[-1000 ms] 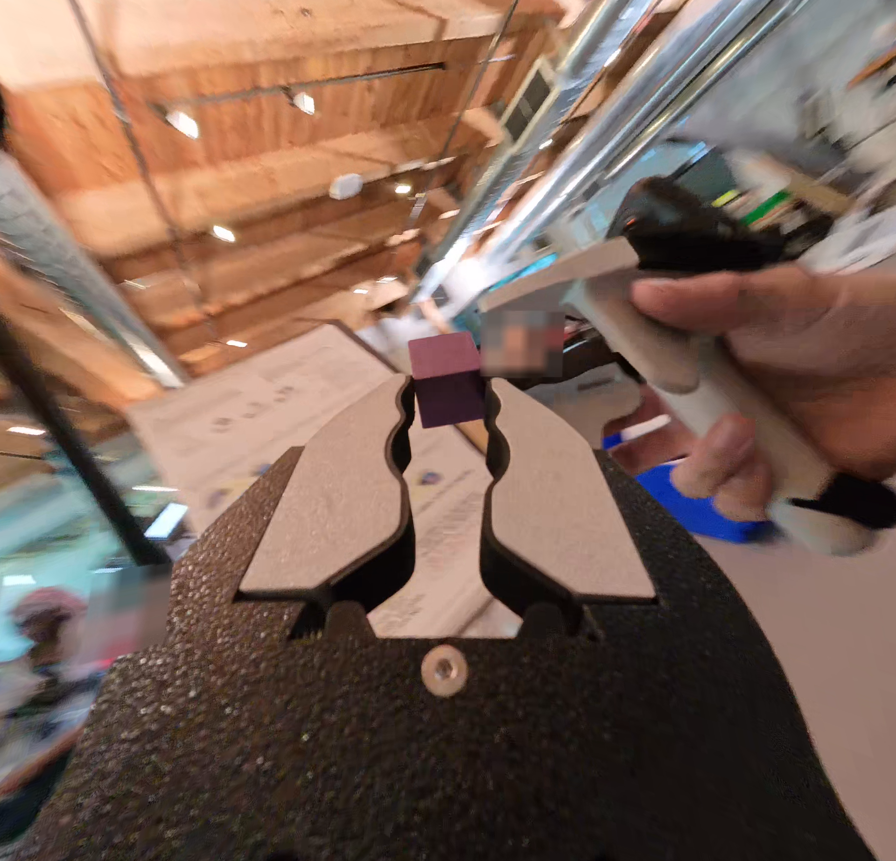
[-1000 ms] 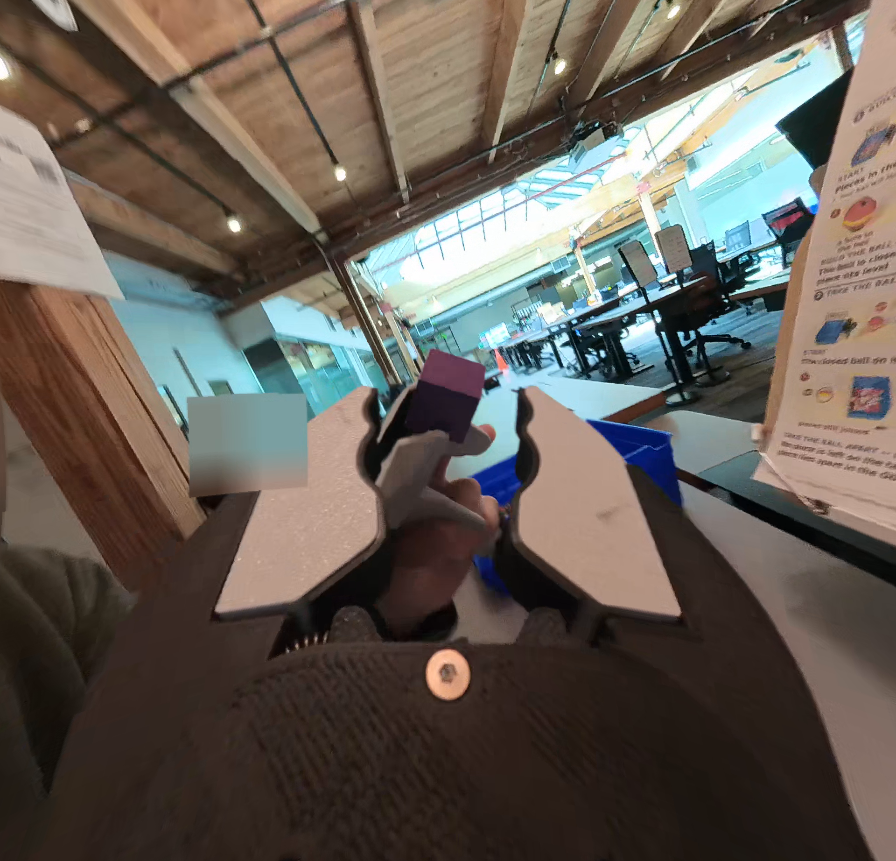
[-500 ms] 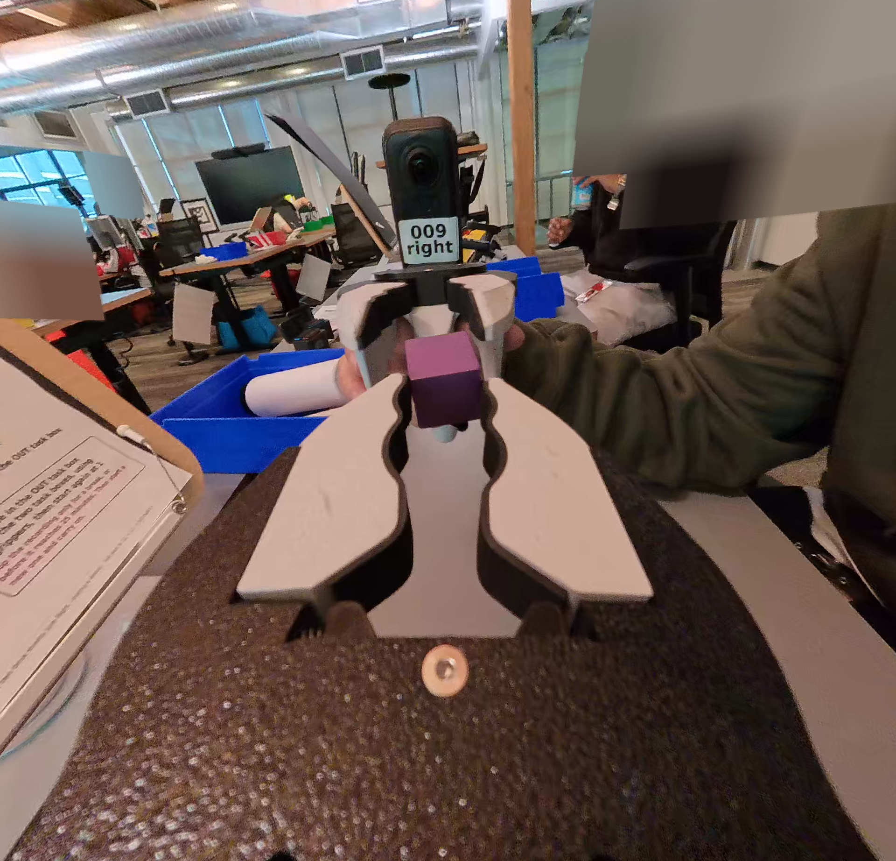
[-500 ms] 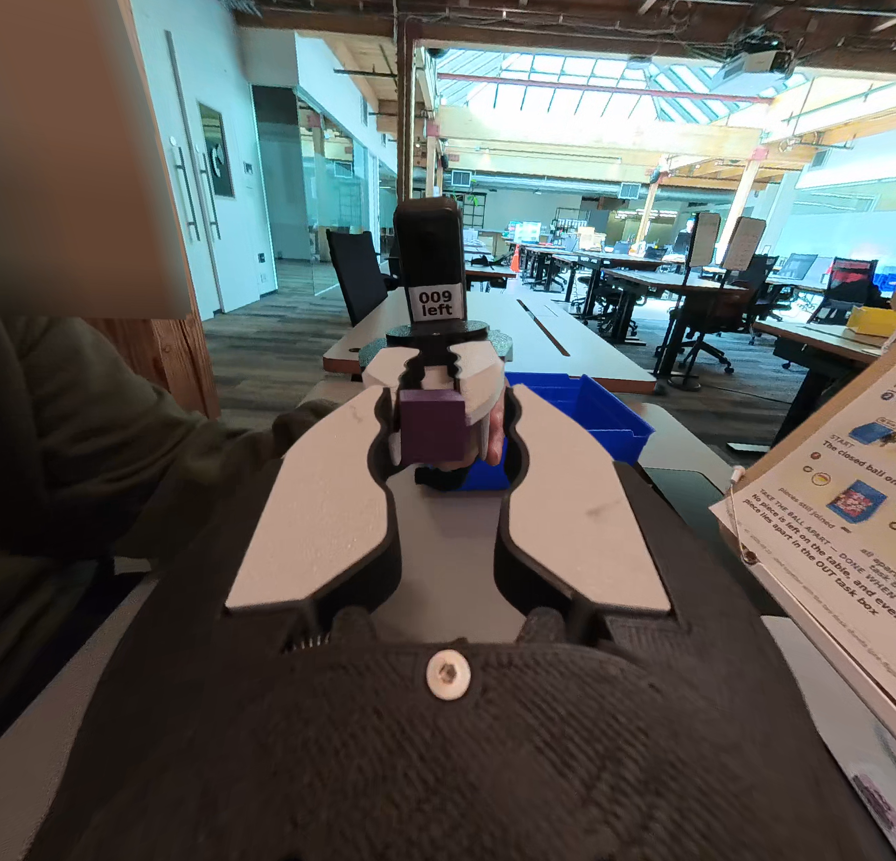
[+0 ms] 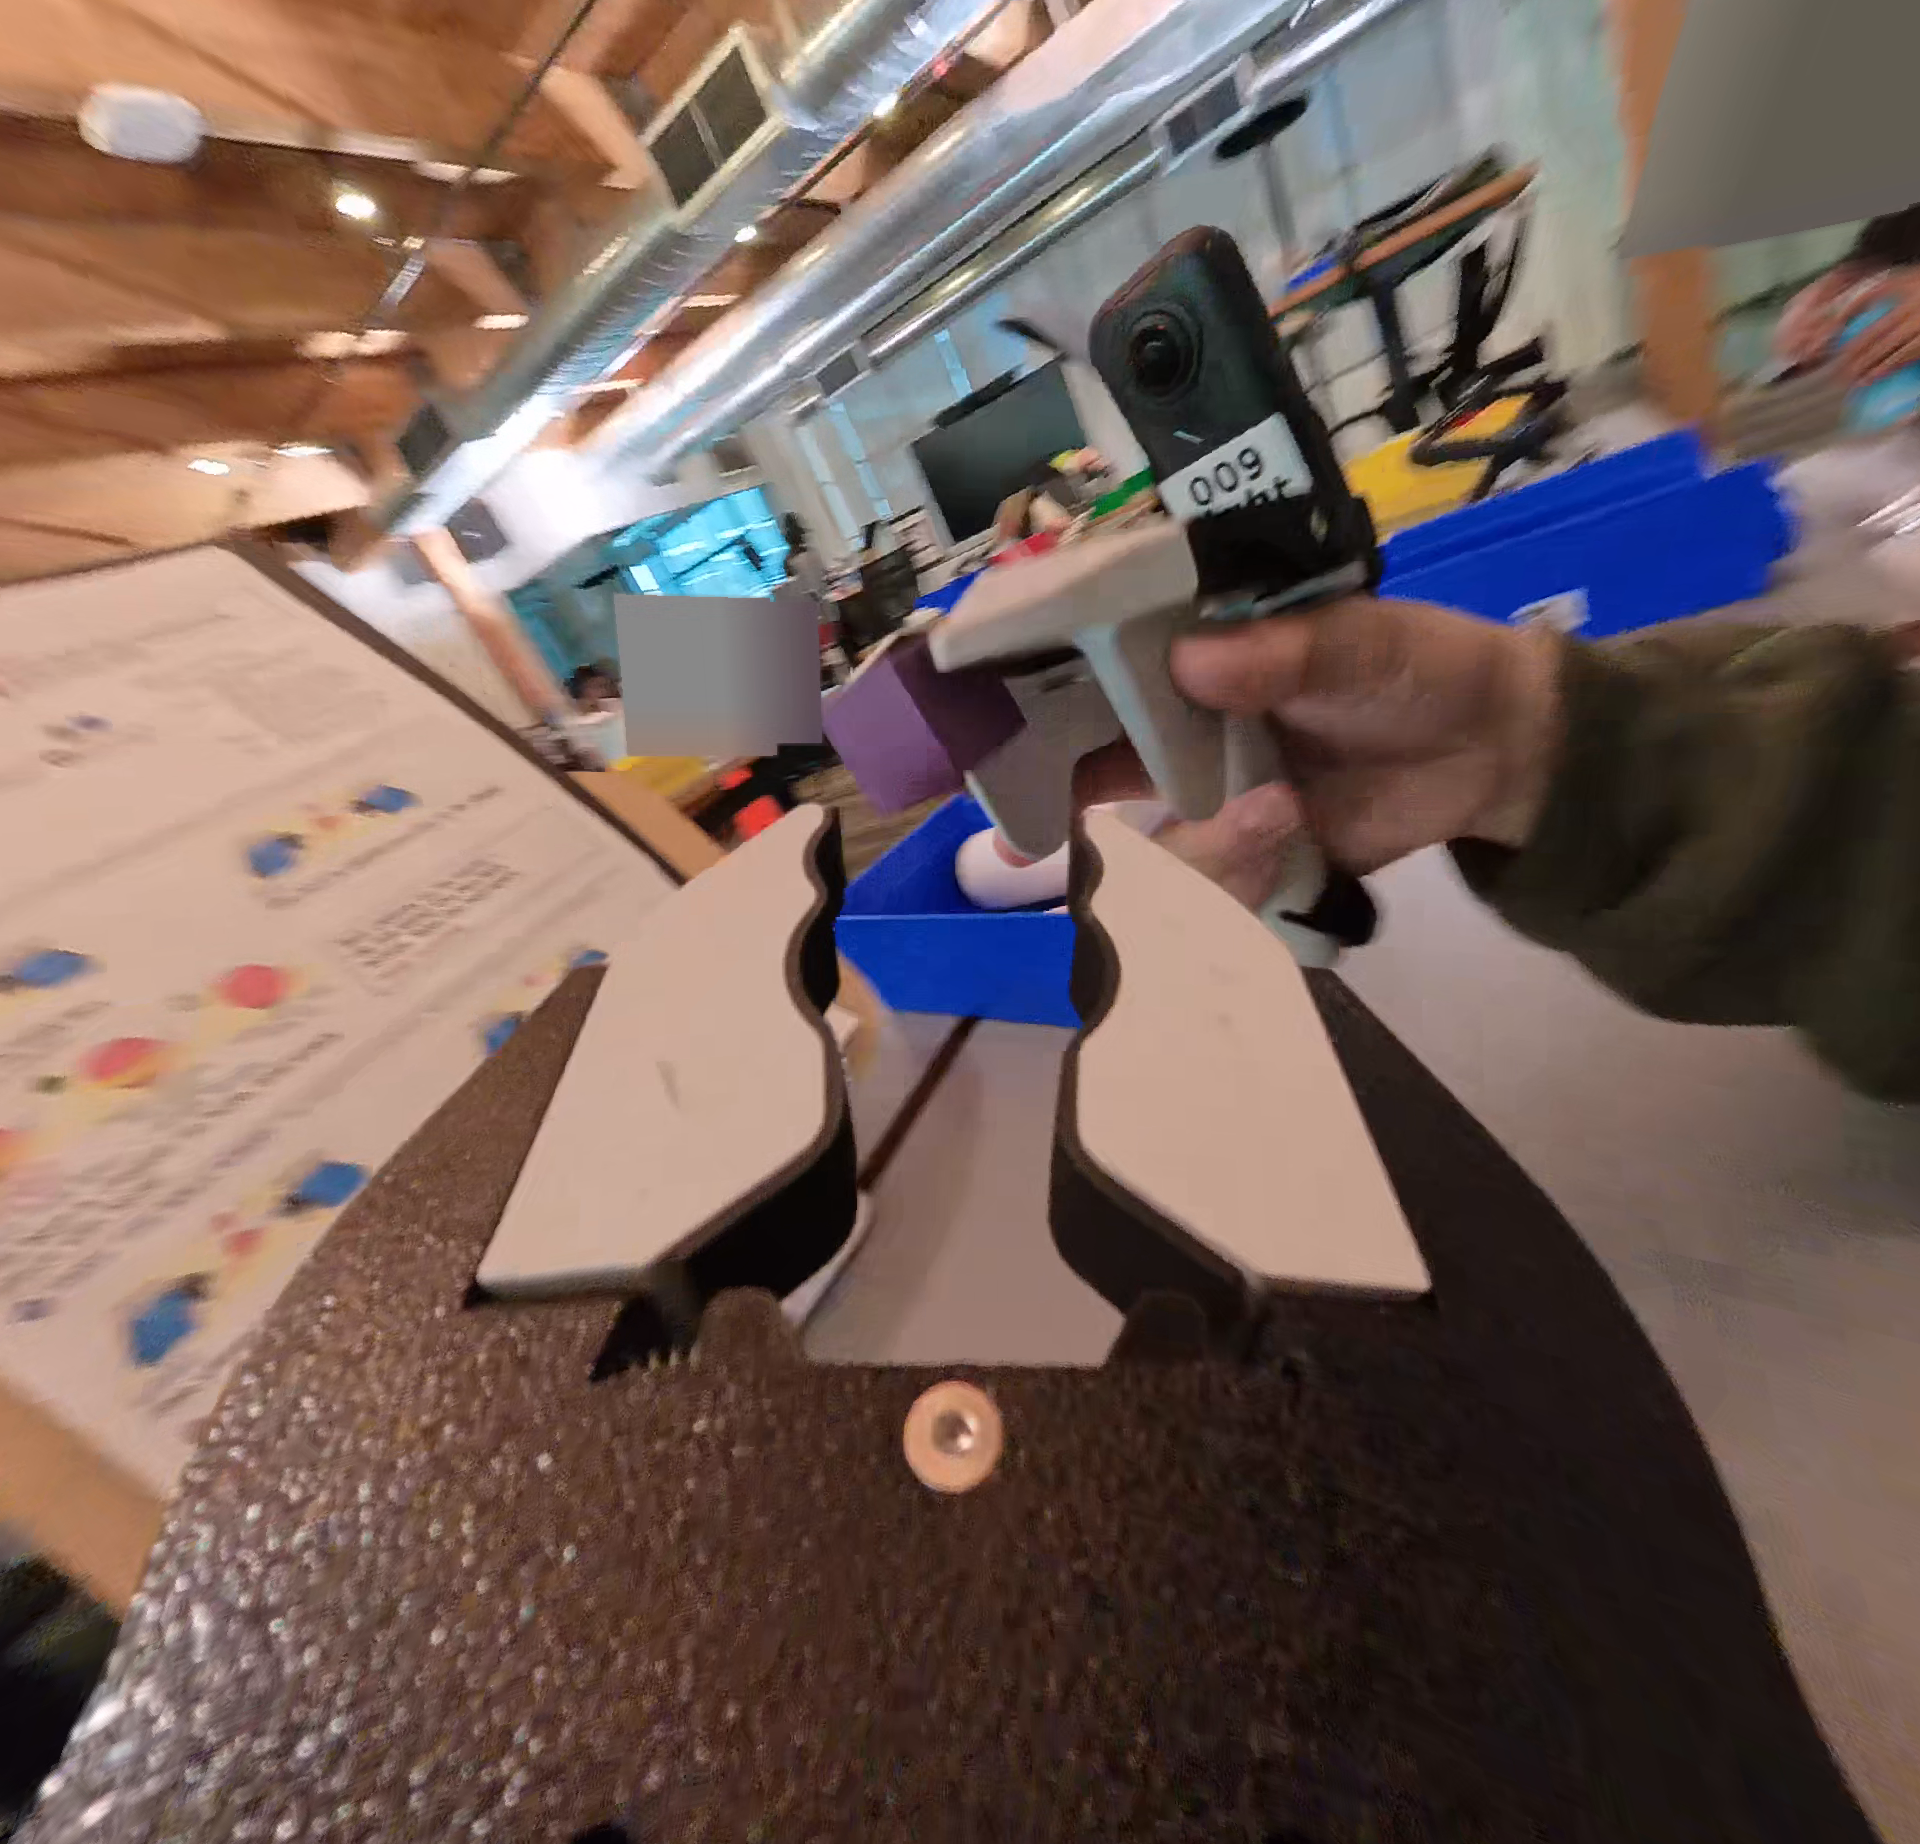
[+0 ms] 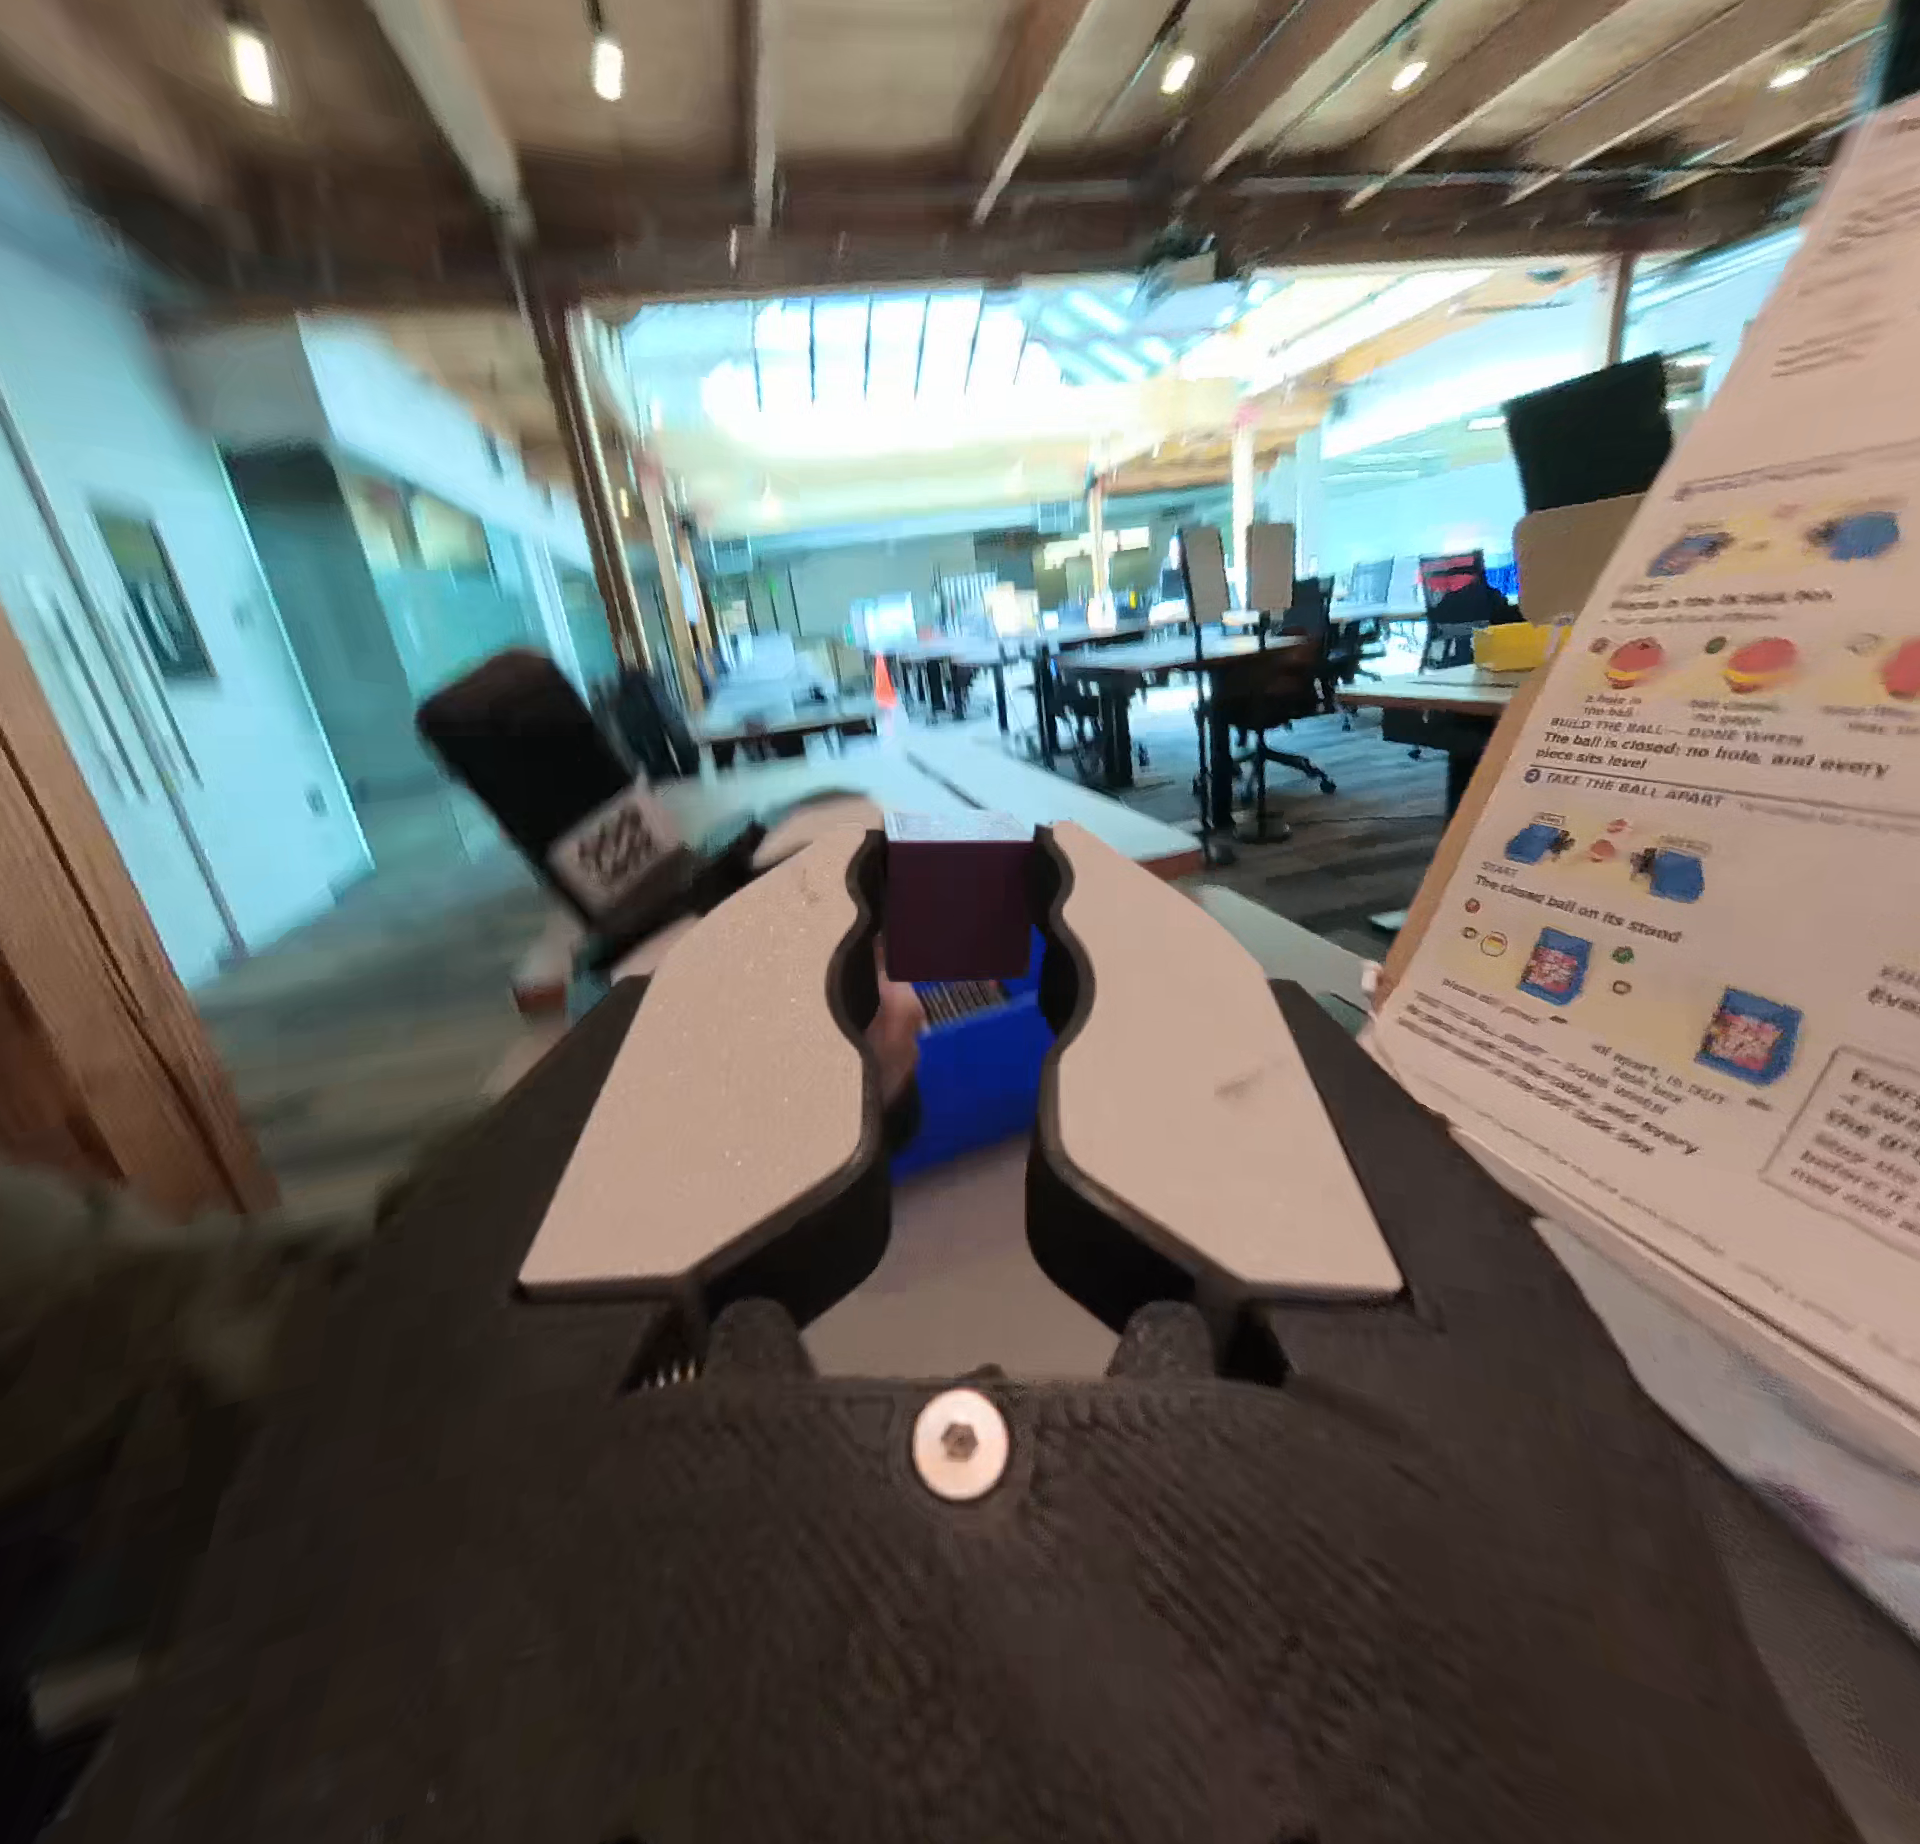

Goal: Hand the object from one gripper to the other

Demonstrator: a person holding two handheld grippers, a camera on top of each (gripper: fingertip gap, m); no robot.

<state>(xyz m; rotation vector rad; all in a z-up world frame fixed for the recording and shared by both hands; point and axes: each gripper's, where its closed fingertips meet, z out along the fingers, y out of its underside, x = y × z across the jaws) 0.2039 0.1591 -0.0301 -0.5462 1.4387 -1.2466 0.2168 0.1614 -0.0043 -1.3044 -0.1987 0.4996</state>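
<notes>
A purple cube (image 6: 956, 906) sits between the fingertips of my right gripper (image 6: 958, 849), which is shut on it. In the left wrist view the cube (image 5: 904, 724) is clamped in the right gripper (image 5: 951, 719), held by a hand (image 5: 1382, 724) in an olive sleeve up and to the right. My left gripper (image 5: 951, 838) is open and empty, just below and short of the cube. The left gripper's black camera (image 6: 530, 745) shows blurred at the left of the right wrist view.
A blue bin (image 5: 956, 947) with a white roll (image 5: 997, 864) stands on the grey table (image 5: 1558, 1171) beyond the grippers; the bin also shows in the right wrist view (image 6: 966, 1077). A clipboard with an instruction sheet (image 5: 208, 911) stands close by (image 6: 1714, 859). Only a small space, under 4 cm, lies between the two pairs of fingers.
Half a second ago my left gripper held the cube with the right gripper open around it. Now the right gripper is shut on the cube and the left has opened and drawn away.
</notes>
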